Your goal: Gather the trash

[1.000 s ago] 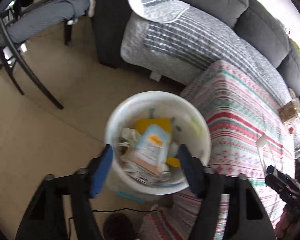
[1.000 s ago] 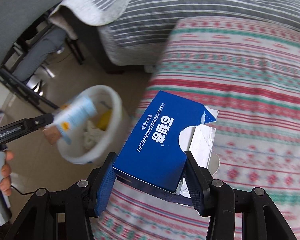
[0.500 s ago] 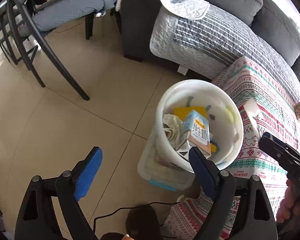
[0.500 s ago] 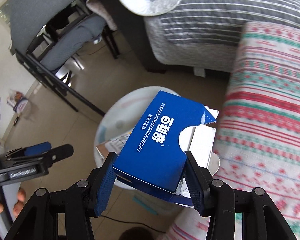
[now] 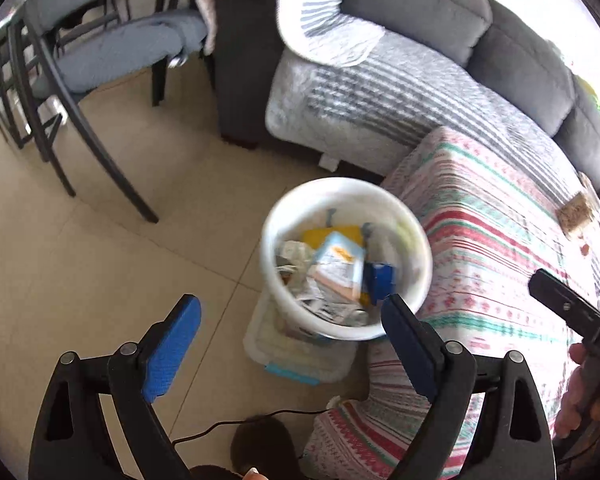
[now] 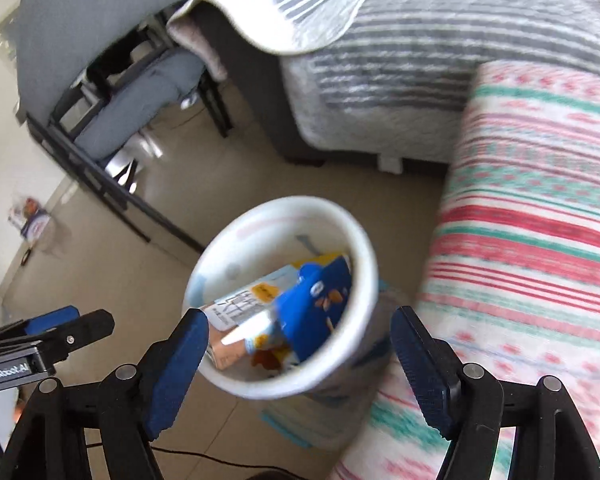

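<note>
Flanking tiled floor (image 5: 80, 280): sofa (image 5: 420, 20), chair (image 5: 80, 60).

Both wrist views look steeply down at the white bin (image 5: 346, 196) (image 6: 370, 248) from close above, sharing it, the striped cloth and the sofa beyond

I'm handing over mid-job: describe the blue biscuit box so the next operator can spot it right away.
Find the table with the striped red, green and white cloth; the white round bin stands on the floor against its corner. The blue biscuit box lies tilted inside, on top of the other trash, beside a pale carton with an orange mark. It is the only deep-blue item there.
</note>
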